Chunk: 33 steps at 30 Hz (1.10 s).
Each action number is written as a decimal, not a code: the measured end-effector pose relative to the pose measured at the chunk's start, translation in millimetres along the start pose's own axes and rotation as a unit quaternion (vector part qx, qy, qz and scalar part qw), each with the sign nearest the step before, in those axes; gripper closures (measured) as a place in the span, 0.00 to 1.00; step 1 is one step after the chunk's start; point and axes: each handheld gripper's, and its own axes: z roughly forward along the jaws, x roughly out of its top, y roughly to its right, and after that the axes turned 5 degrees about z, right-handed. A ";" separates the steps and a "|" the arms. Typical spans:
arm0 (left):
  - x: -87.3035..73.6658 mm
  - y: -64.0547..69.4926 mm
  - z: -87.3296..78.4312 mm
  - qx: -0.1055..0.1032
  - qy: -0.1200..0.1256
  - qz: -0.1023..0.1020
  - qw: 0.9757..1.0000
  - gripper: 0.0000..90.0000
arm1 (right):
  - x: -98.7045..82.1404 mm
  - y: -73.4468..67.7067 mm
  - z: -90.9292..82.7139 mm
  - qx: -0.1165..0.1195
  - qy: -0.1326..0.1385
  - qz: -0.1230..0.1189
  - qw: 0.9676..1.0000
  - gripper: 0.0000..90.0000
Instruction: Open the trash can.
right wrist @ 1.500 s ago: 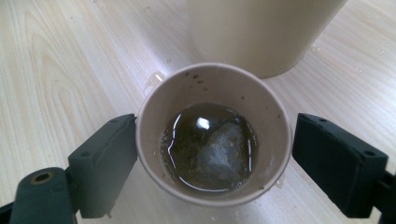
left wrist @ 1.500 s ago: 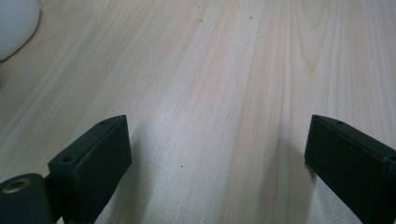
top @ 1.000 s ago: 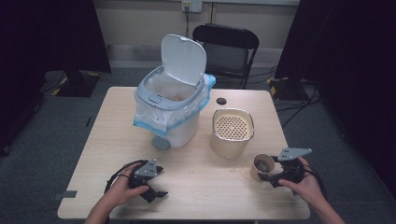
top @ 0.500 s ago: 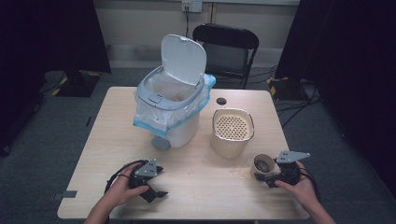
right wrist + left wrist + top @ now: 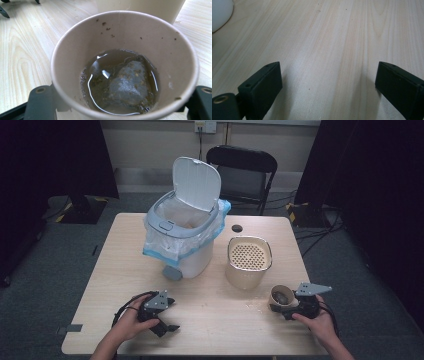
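Table [image 5: 125, 270] layout: bin [image 5: 182, 240] stands back left of centre, lid up, bag in it. Strainer pot [image 5: 248, 261] just right of the bin, a bit nearer me. Small round thing [image 5: 237, 228] behind the pot, near the far edge. Paper cup [image 5: 281, 297] front right, nearer me than the pot, between the jaws of my right gripper [image 5: 292, 307]; liquid and a tea bag [image 5: 128, 83] in it. My left gripper [image 5: 159, 312] rests front left, well apart from the cup. Chair [image 5: 243, 175] behind the table.
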 end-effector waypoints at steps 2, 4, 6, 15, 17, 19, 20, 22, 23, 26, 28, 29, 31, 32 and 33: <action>0.1 0.0 -0.1 0.000 -0.001 0.000 1.000 0.07 | 0.1 -0.3 -0.5 -0.004 -0.001 -0.002 1.000 0.30; 0.0 0.0 0.0 0.000 0.000 0.000 1.000 0.07 | 0.5 0.3 -1.5 -0.007 -0.002 0.000 1.000 0.30; 0.0 0.0 0.0 0.000 0.000 0.000 1.000 0.07 | 1.3 1.7 -2.9 -0.010 -0.007 -0.002 1.000 0.30; 0.0 0.0 0.0 0.000 0.000 0.000 1.000 0.07 | 15.6 7.5 -13.5 -0.033 -0.014 -0.019 0.999 0.31; 0.0 0.1 -0.1 0.000 -0.001 0.000 1.000 0.07 | 20.4 9.0 -15.0 -0.033 -0.015 -0.023 0.999 0.31; 0.1 -0.1 -0.1 0.000 -0.001 0.001 1.000 0.07 | 25.3 10.3 -16.1 -0.036 -0.016 -0.025 0.999 0.31; 0.0 0.0 -0.1 0.000 -0.001 0.000 1.000 0.07 | 27.6 11.1 -16.6 -0.037 -0.016 -0.026 0.999 0.31; 0.0 0.0 0.0 0.000 0.000 0.000 1.000 0.07 | 32.2 12.5 -16.6 -0.039 -0.019 -0.030 0.999 0.31; 0.0 0.0 0.0 0.000 0.000 0.000 1.000 0.07 | 34.4 13.1 -16.4 -0.041 -0.023 -0.032 0.998 0.31; 0.0 0.0 -0.1 0.000 -0.001 0.000 1.000 0.07 | 39.6 15.7 -16.0 -0.043 -0.024 -0.035 0.998 0.31; 0.0 0.0 0.0 0.000 0.000 0.000 1.000 0.07 | 43.1 17.9 -15.7 -0.045 -0.027 -0.036 0.998 0.31; 0.0 0.0 0.0 0.000 0.000 0.000 1.000 0.07 | 44.2 18.8 -15.6 -0.046 -0.027 -0.036 0.998 0.31; 0.0 0.0 -0.1 0.000 -0.001 0.000 1.000 0.07 | 47.0 20.9 -15.3 -0.048 -0.027 -0.033 0.998 0.31; 0.0 0.0 0.0 0.000 0.000 0.000 1.000 0.07 | 49.1 22.3 -15.4 -0.050 -0.027 -0.033 0.998 0.31; 0.0 0.0 0.1 0.000 0.000 0.000 1.000 0.07 | 50.4 23.2 -15.4 -0.050 -0.027 -0.033 0.998 0.31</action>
